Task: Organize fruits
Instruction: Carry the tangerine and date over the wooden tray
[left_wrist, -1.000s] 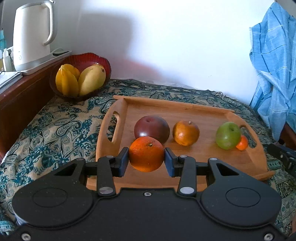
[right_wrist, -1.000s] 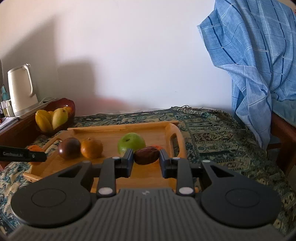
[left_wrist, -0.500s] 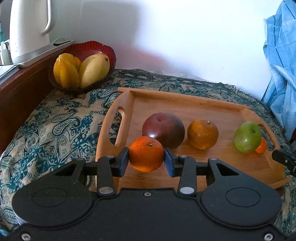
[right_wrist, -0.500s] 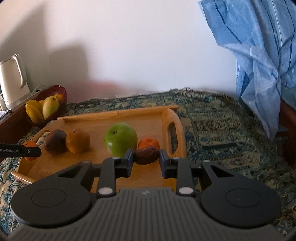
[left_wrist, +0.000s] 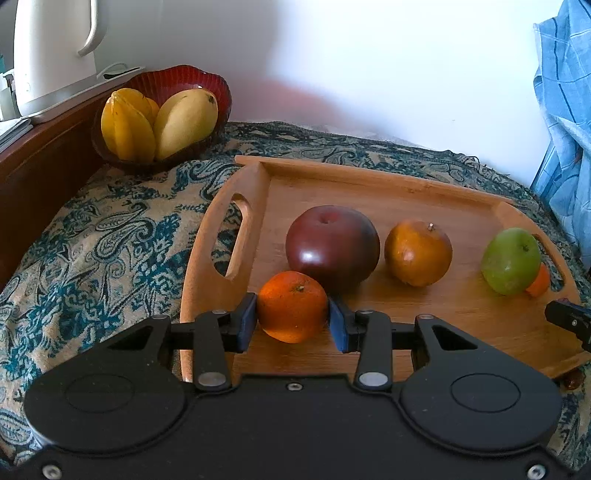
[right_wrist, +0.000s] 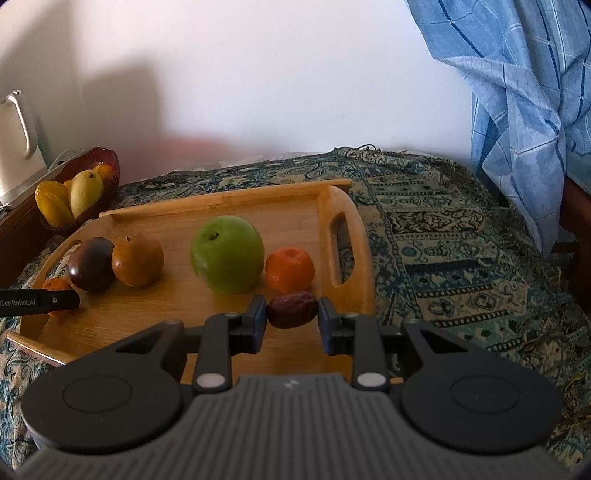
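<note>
Left gripper (left_wrist: 291, 325): jaws clamped on the orange (left_wrist: 291, 305), bottom centre of the left wrist view, low over the near left corner of the wooden tray (left_wrist: 369, 177). Right gripper (right_wrist: 292, 320): jaws clamped on the dark date (right_wrist: 292, 308), bottom centre of the right wrist view, low over the near right part of the tray by its handle slot.

Risks, near to far:
- Orange is round; let go before it seats and it likely rolls into the dark red apple (left_wrist: 333, 246) just behind it, or off the near edge.
- Date sits just in front of the small orange (right_wrist: 290, 268) and the green apple (right_wrist: 227, 254); push forward and your jaws nudge both.
- Brown fruit (left_wrist: 418, 252) mid-tray could get knocked on if the apple shifts.
- Bowl of yellow fruit (left_wrist: 162, 118), upper left, sits well apart on the patterned cloth (left_wrist: 92, 236): no risk there.
</note>
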